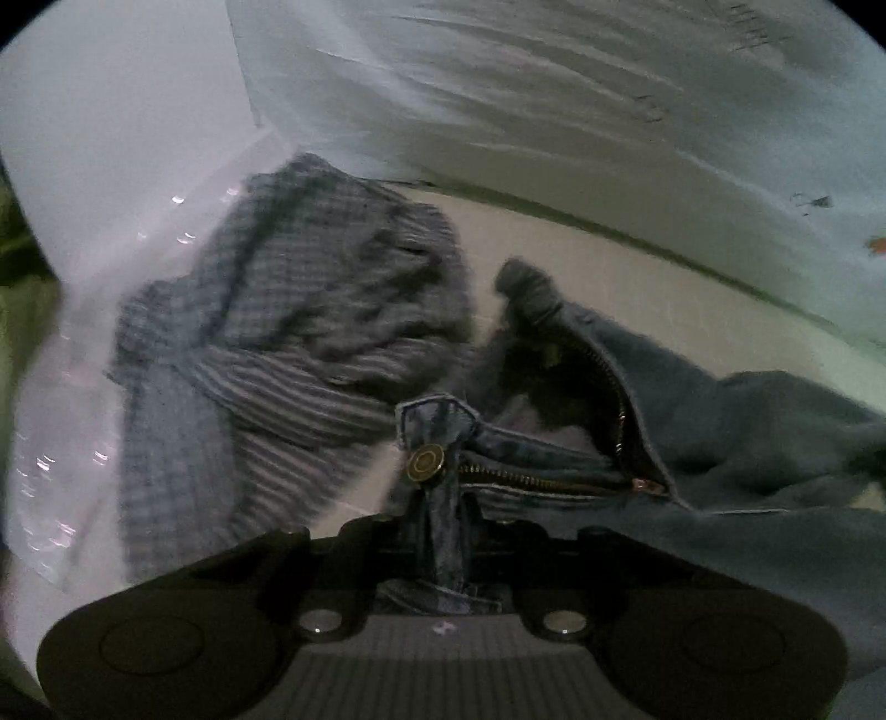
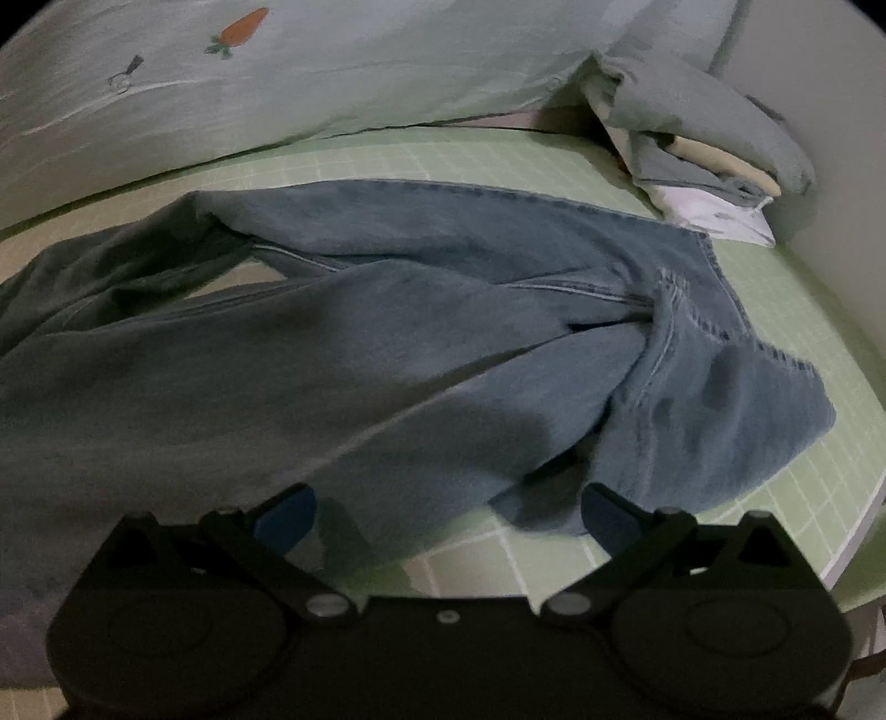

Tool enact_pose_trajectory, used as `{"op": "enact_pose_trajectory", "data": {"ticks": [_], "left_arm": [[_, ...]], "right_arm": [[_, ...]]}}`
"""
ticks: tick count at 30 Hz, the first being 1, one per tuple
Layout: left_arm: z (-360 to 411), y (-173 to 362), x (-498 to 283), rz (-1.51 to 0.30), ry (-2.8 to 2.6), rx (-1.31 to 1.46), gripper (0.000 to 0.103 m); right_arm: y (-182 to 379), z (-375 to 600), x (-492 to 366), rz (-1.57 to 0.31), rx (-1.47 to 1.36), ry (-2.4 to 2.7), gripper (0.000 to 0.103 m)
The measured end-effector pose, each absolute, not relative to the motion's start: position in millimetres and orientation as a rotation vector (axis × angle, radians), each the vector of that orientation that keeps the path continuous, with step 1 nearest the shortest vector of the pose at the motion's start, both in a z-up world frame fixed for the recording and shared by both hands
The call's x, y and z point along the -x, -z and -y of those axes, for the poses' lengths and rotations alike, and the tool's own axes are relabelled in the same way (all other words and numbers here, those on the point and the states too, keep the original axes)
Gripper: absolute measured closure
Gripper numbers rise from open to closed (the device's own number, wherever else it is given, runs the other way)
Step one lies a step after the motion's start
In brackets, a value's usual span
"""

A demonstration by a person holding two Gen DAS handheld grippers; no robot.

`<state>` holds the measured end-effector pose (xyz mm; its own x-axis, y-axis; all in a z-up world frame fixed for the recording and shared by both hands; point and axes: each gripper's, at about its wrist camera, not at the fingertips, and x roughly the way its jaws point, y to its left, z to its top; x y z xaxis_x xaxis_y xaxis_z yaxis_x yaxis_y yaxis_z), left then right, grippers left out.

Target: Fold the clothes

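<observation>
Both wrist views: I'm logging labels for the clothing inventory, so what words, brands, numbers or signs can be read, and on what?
None can be read.
Jeans button: embossed ring, too blurred to read.
Bedding: dark marks, too blurred to read; a carrot picture, no words.

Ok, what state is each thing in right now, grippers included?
Left gripper: shut on the waistband.
Right gripper: open, empty.
Blue denim jeans: unfolded, zip open.
Blue checked shirt: crumpled.
Grey and white clothes stack: folded.
</observation>
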<state>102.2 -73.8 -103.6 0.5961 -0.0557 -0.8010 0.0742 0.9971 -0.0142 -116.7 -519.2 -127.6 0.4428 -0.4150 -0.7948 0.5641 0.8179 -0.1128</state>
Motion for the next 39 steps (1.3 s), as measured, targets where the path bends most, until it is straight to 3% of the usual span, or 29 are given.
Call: {"op": "enact_pose_trajectory", "data": {"ticks": [1,3,5,8,9,17,19,20,22,31,34,36,38,39], "left_arm": [[66.3,110.4,-107.2,-0.955,0.067,0.005,0.089],[58.4,121.0,-110.0,-1.011,0.062,0.016,0.075],[52.7,124.5,-103.5,-1.037,0.03,0.004,0.071],[41.5,124.8,-87.5,-1.059,-0.017,0.019,0.035],[36.0,126.2,-82.8,-1.079,-0.027,0.047,0.033],[16.6,144.5,-56.5,-1.17,-0.073,0.166,0.032],[17.2,143.9,-53.8,-1.153,-0.074,0.143,0.062],[17.0,143.1,-52.9,-1.146,-0.054,0.15,0.089],[17.4,141.1,-51.2,-1.135,-0.026,0.154,0.09],[0.3,137.8,-59.2,-1.119,-0.094,0.102,0.088],[4.4,133.9,-63.4,-1.155,-0.096,0.087,0.075],[9.5,128.7,-60.4,-1.151,-0.119,0.079,0.048],[18.1,121.6,-53.1,-1.132,-0.147,0.064,0.035],[23.6,118.0,-47.8,-1.117,-0.157,0.057,0.034]], "right_arm": [[127.2,518.8,116.9,-0.934,-0.173,0.603,0.0],[127.2,517.5,116.1,-0.94,-0.167,0.592,0.0],[127.1,516.9,115.6,-0.944,-0.166,0.584,0.0],[126.0,516.6,114.9,-0.94,-0.164,0.576,0.0],[126.1,516.1,114.6,-0.939,-0.165,0.574,0.0],[127.0,506.4,109.0,-0.94,-0.161,0.53,0.0],[127.0,501.5,108.0,-0.94,-0.153,0.514,0.0],[127.3,499.6,108.2,-0.942,-0.148,0.506,0.0],[128.0,496.5,109.8,-0.946,-0.141,0.496,0.0],[124.3,499.5,133.6,-0.933,-0.171,0.559,0.0],[121.1,510.3,148.9,-0.928,-0.194,0.611,0.0],[118.3,520.6,157.3,-0.92,-0.205,0.646,0.0],[114.7,534.5,166.1,-0.898,-0.224,0.685,0.0],[113.7,543.8,169.7,-0.89,-0.244,0.703,0.0]]}}
